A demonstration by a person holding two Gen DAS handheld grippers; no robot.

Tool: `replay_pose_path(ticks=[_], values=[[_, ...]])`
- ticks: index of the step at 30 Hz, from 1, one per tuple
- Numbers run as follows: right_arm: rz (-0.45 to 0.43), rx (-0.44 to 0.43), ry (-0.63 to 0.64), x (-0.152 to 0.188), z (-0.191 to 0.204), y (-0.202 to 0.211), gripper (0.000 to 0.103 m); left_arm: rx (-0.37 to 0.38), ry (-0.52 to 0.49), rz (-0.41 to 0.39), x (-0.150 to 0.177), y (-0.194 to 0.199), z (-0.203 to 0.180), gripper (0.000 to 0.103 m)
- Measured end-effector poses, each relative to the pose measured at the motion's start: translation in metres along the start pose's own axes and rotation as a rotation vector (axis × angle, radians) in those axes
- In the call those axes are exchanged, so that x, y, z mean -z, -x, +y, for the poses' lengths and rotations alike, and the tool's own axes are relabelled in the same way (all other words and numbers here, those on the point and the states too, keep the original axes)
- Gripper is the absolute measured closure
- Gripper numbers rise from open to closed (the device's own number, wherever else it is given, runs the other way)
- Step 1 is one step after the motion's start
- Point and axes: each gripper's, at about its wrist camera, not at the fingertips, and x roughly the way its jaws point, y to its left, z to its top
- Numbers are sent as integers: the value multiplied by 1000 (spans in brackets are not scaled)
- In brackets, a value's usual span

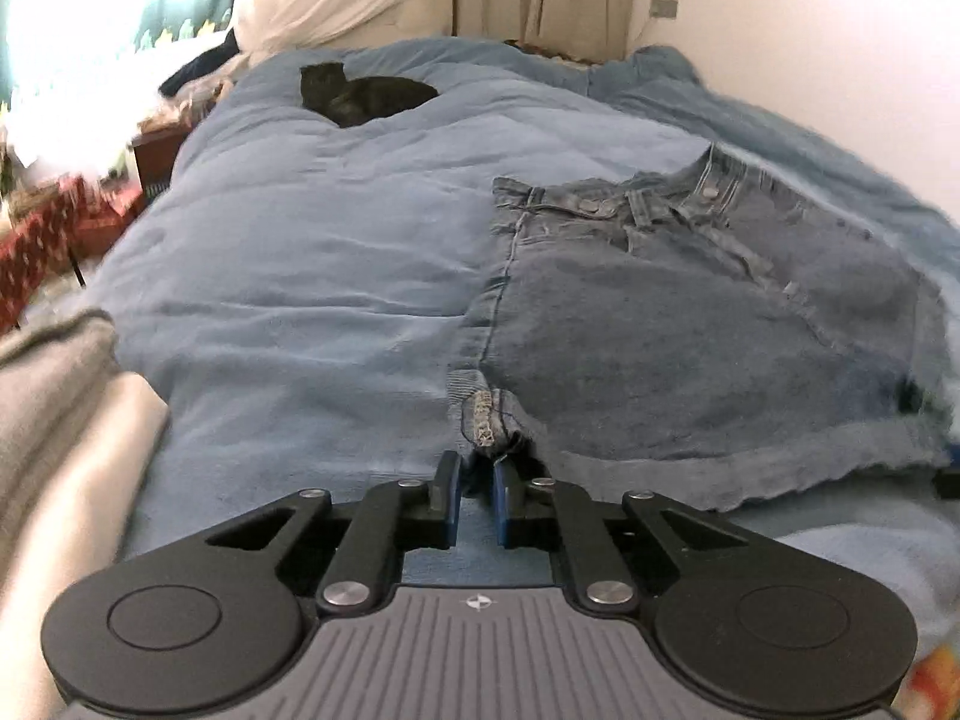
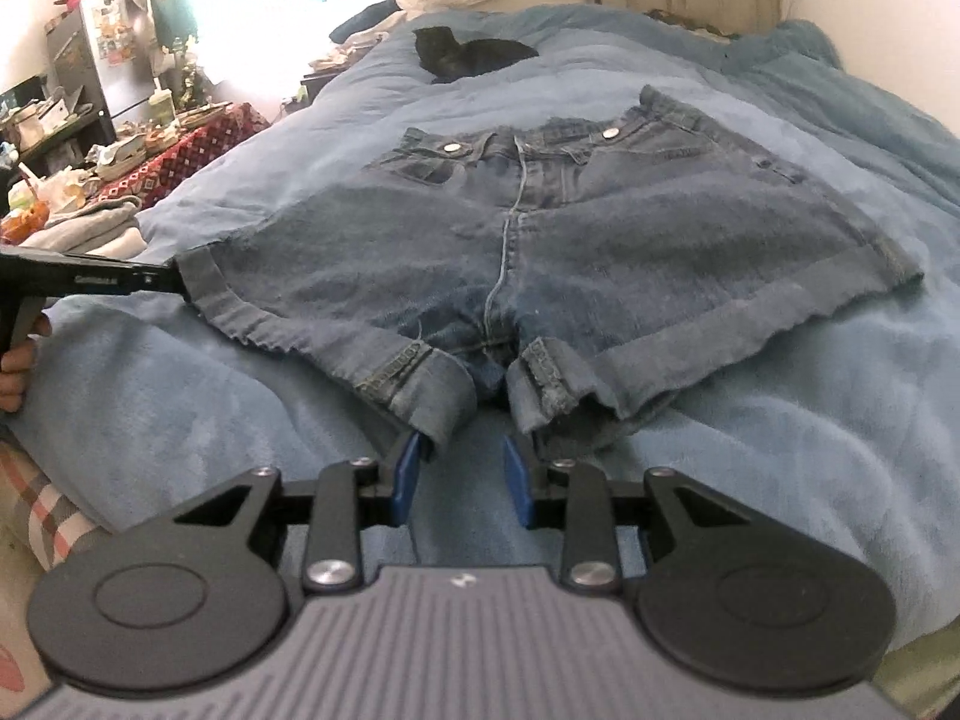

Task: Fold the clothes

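Observation:
Denim shorts (image 2: 540, 240) lie flat on a blue blanket (image 2: 780, 420), waistband away from me and the cuffed legs towards me. In the right wrist view my left gripper (image 2: 177, 282) comes in from the left edge, its tip on the outer corner of the left leg's cuff. The left wrist view shows that cuff corner (image 1: 486, 420) running down between the narrow jaws of the left gripper (image 1: 477, 468). My right gripper (image 2: 462, 462) stands open just below the crotch. Its blue pads sit at the two inner cuffs, and only blanket shows between them.
A black cat (image 2: 468, 57) lies on the blanket beyond the shorts. Left of the bed is a cluttered table with a red patterned cloth (image 2: 180, 144), with grey folded cloth (image 2: 90, 222) close by. A hand (image 2: 18, 360) holds the left gripper. A white wall runs along the right.

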Motion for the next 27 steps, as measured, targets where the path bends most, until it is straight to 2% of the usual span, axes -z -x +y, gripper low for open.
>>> replay_pose_path(ticks=[4, 7, 8, 9, 10, 11, 12, 13, 14, 18, 20, 21, 23, 25, 27], values=[[13, 4, -4, 1, 2, -5, 70, -35, -8, 52, -2, -17, -1, 92], [22, 19, 10, 2, 8, -10, 69, -51, -6, 78, -6, -28, -4, 84], [28, 27, 14, 2, 8, -13, 69, -58, -6, 76, -7, -31, -5, 84], [35, 36, 18, 2, 9, -17, 71, -68, -6, 68, -9, -31, -6, 90], [31, 42, 18, 2, 9, -17, 74, -79, -5, 60, -10, -31, -6, 93], [24, 47, 16, 2, 10, -17, 87, -87, -9, 42, -12, -27, -6, 94], [10, 46, 12, 1, 9, -13, 93, -91, -17, 19, -14, -21, -5, 94], [-6, 43, 6, 1, 8, -9, 94, -96, -25, 1, -15, -14, -3, 94], [-22, 45, -1, -1, 6, -4, 103, -97, -25, -14, -17, -8, 0, 94], [-58, 107, -43, -4, -6, 5, 103, -87, 6, -32, -20, 7, 11, 94], [-47, 61, -86, -4, -10, 3, 101, -90, 3, -9, -21, 4, 7, 94], [-37, 19, -97, -3, -10, 2, 94, -94, -6, -4, -21, 2, 3, 94], [-21, -18, -43, 0, 2, 4, 89, -91, -5, -1, -21, 1, 1, 94], [-12, 5, 60, 4, 20, 5, 78, -85, 5, 3, -21, 0, 0, 94], [-7, 29, 133, 7, 32, 1, 75, -66, 51, 12, -21, -2, 8, 94]])
